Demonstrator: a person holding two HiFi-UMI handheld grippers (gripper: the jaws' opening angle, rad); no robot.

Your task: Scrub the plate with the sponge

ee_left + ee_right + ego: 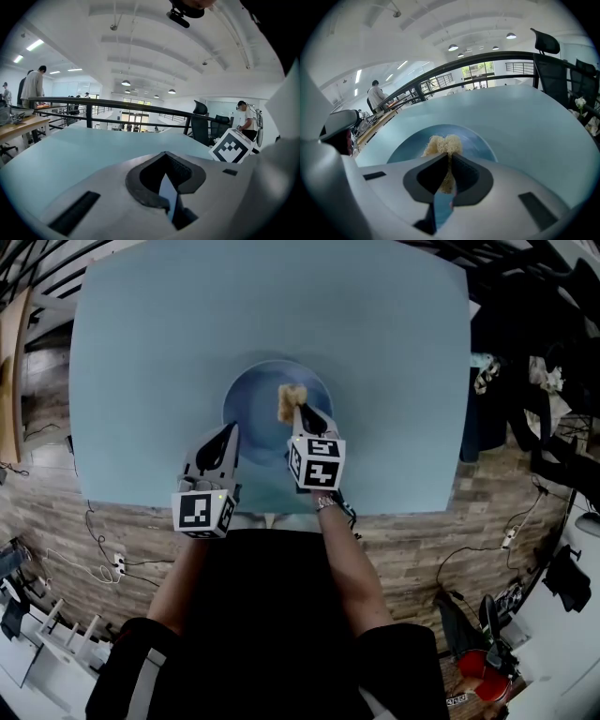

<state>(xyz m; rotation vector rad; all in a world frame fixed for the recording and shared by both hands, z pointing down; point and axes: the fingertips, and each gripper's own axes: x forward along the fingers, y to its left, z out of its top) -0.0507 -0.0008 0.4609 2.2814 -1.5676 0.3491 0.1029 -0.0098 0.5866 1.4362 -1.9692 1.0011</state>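
In the head view, the plate's (253,395) near rim is covered by the left gripper (231,428) and the right gripper (298,412). The table (141,352) is cut off by the top edge. The sponge's (290,399) rear is hidden between the right jaws. In the right gripper view, the plate's near part is masked by the gripper's body. The pale strip (168,197) seen in the left gripper's gap cannot be identified. The distant people (33,86) are too small for detail.

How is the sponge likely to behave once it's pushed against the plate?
Probably soft: the sponge bulges where the jaws of the right gripper pinch it. Its frayed, fibrous look suggests it is light and would flatten on the plate rather than slide stiffly.
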